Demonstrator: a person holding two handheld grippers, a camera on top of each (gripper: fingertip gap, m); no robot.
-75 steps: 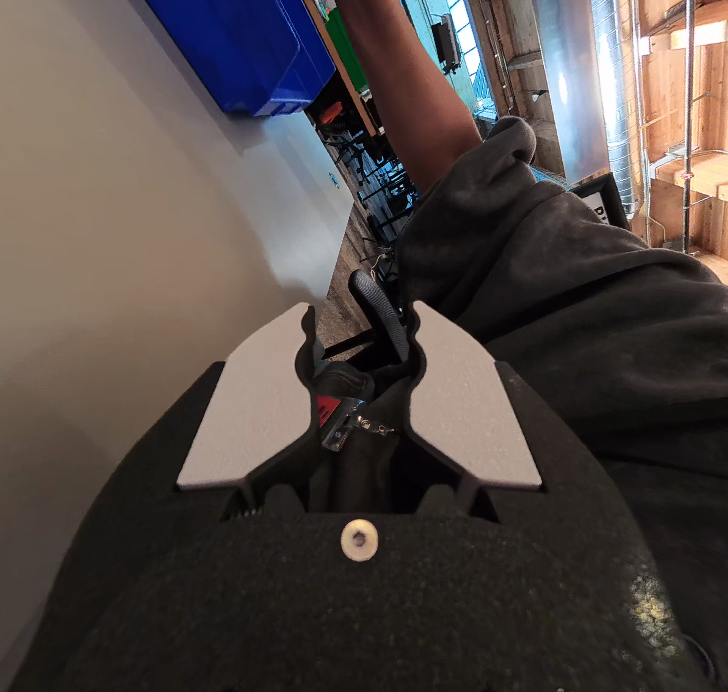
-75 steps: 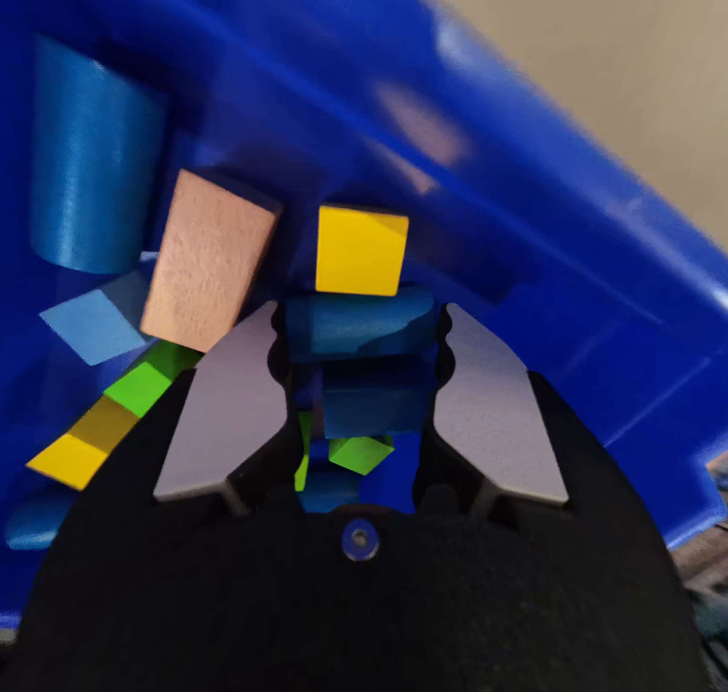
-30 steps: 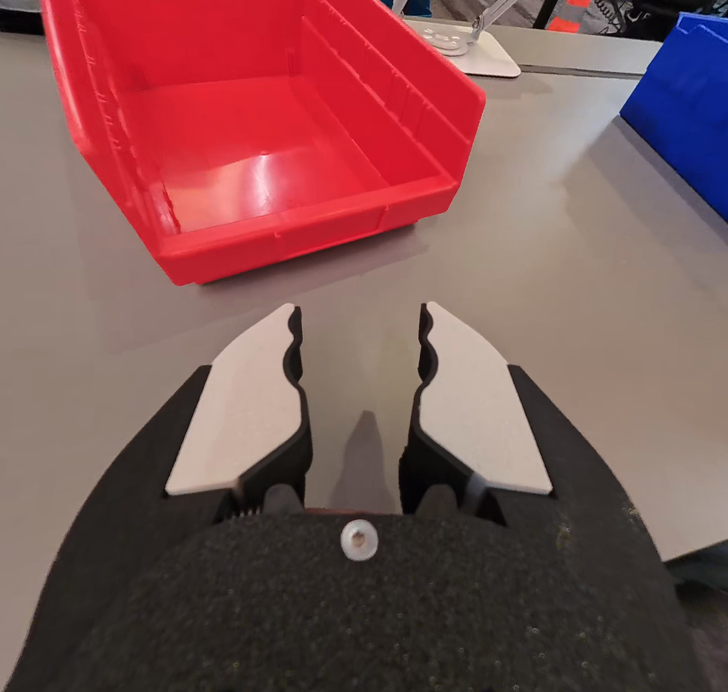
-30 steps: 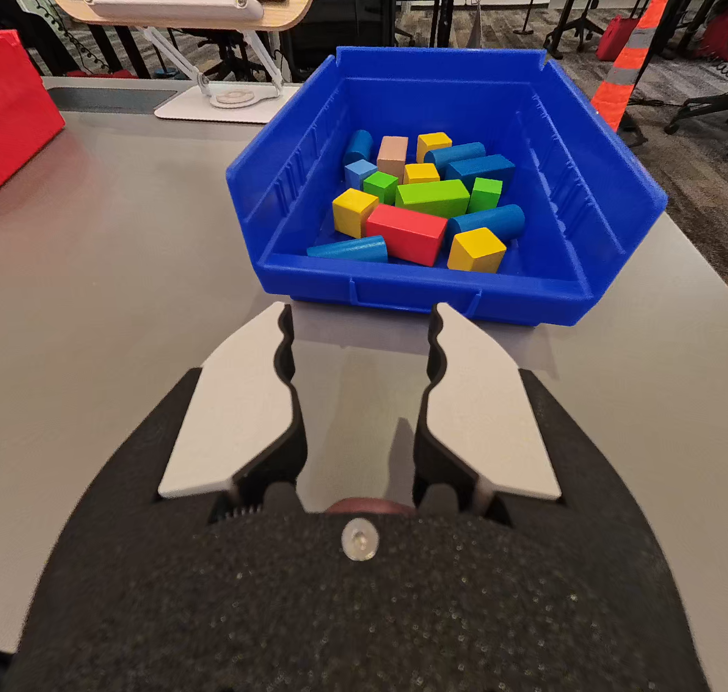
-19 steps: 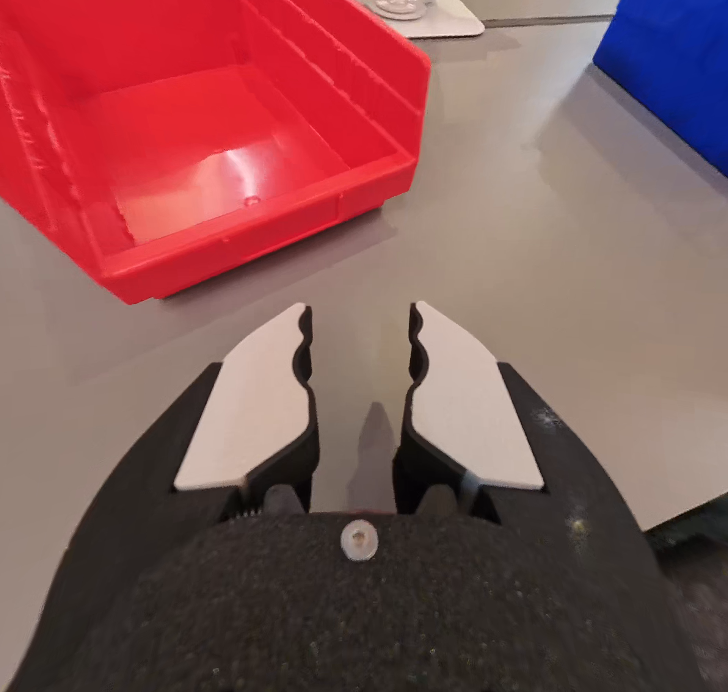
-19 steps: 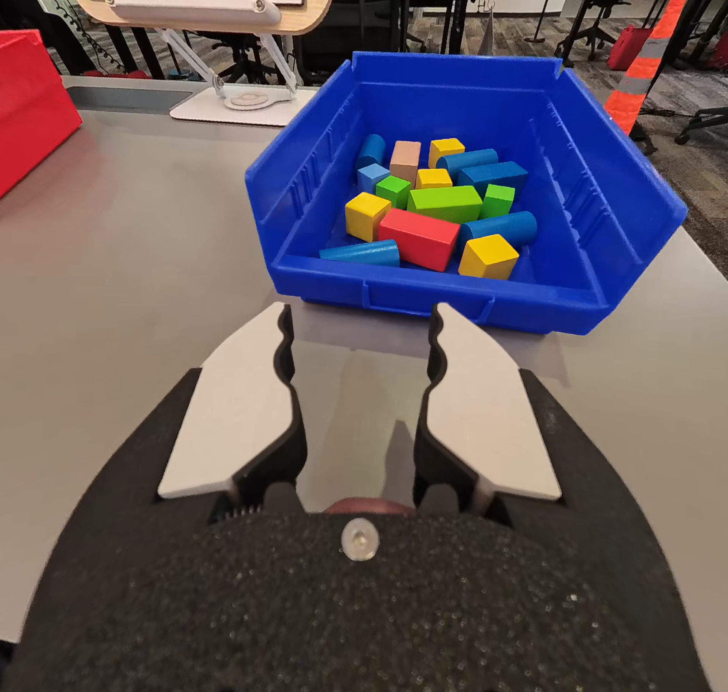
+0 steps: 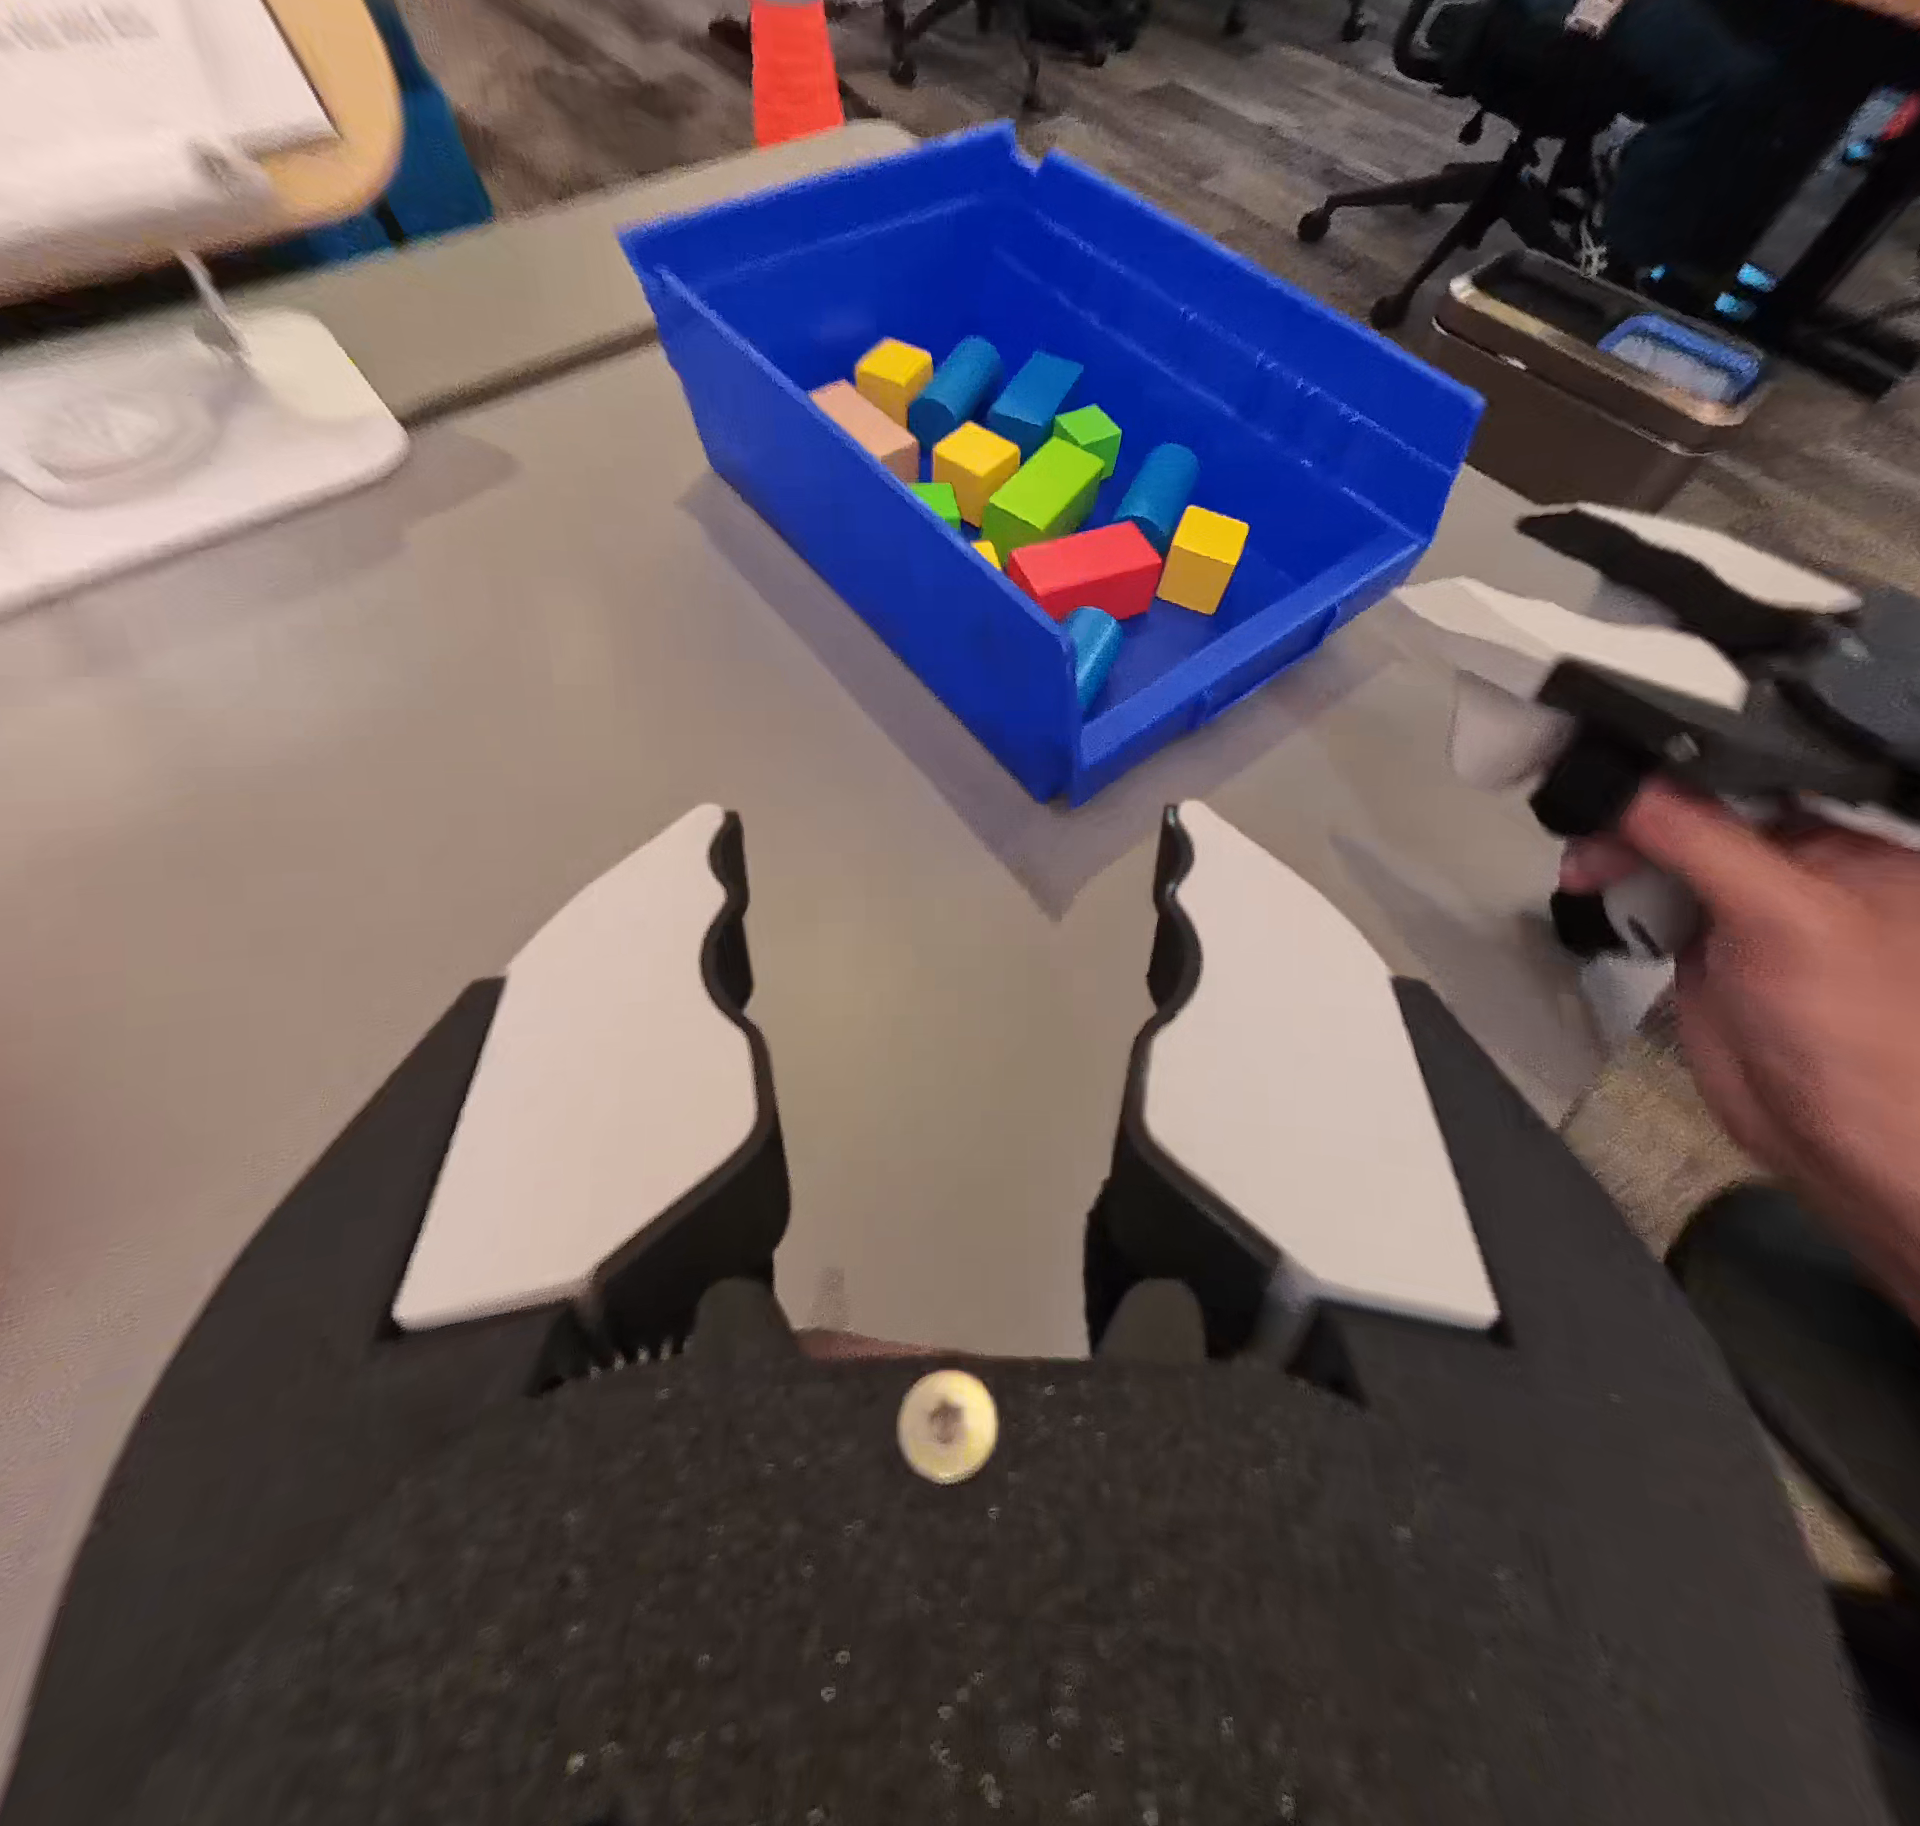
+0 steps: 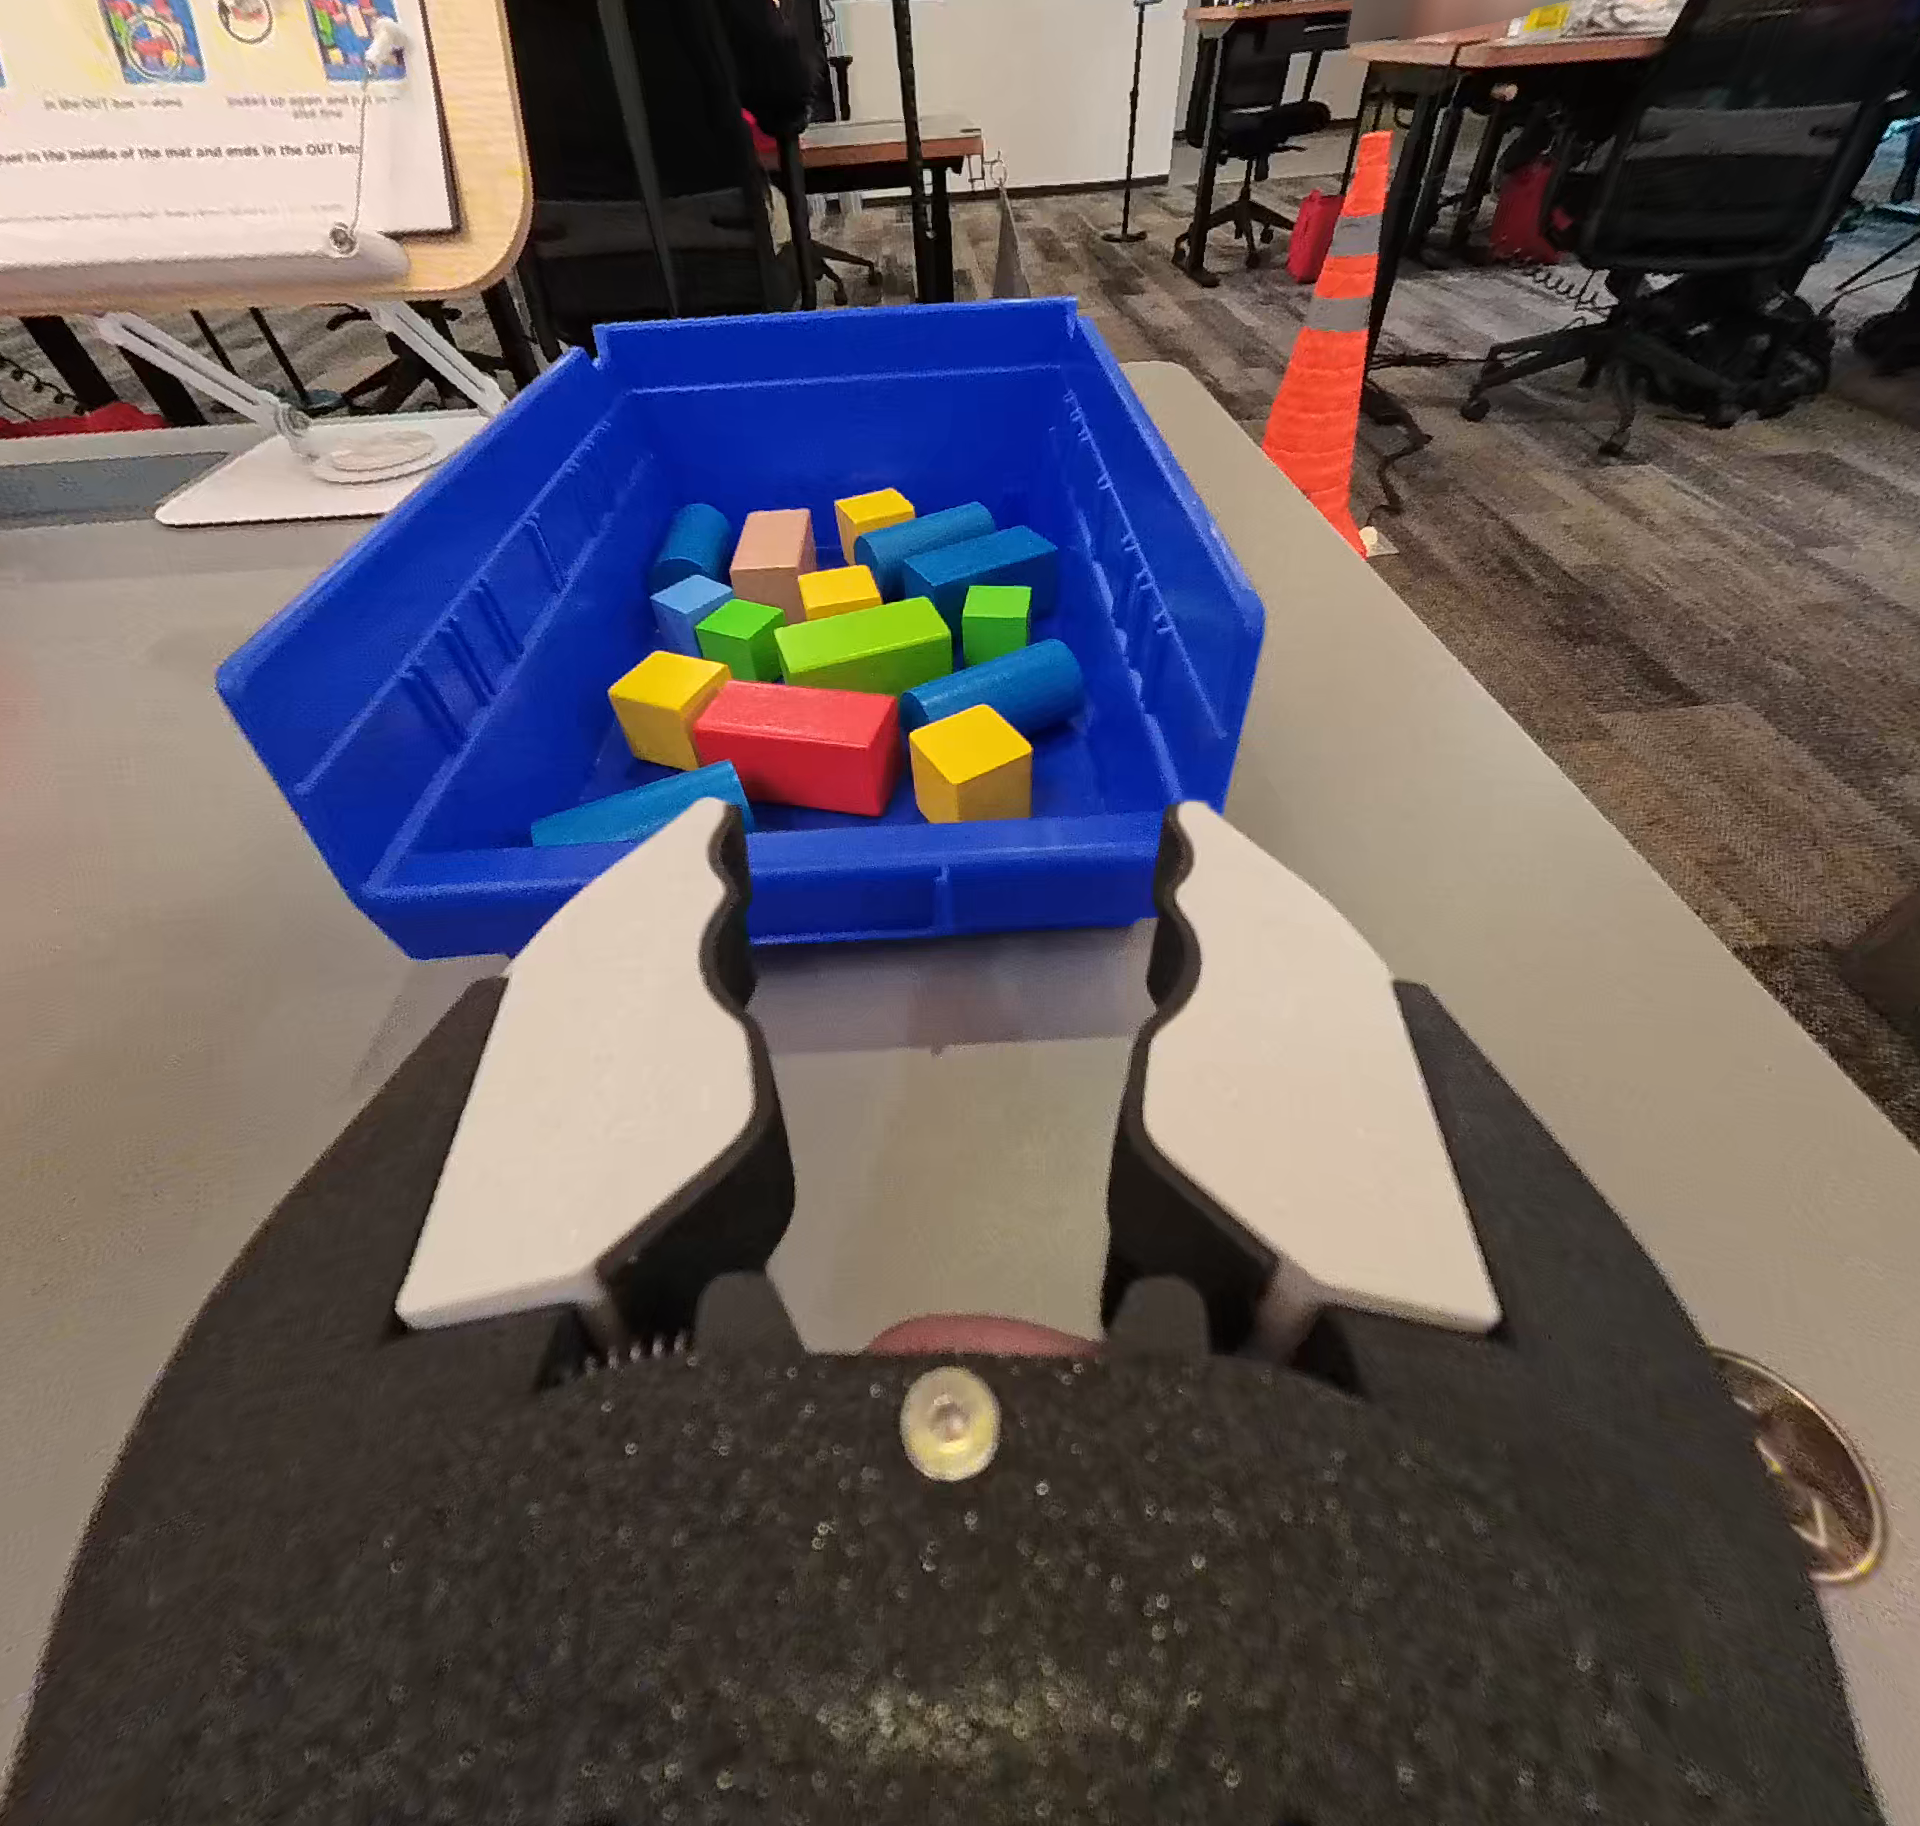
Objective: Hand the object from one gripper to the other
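- Currently the left gripper [image 7: 948, 831] stands wide apart and empty above the grey table [image 7: 416, 737], short of the blue bin [image 7: 1226, 716].
- Right gripper [image 8: 948, 831]: released, empty, just before that bin's front wall.
- Blocks [image 8: 800, 742] lie inside; some overlap, partly hidden.
- Beyond the bin: orange cone [image 8: 1335, 363], office chairs.
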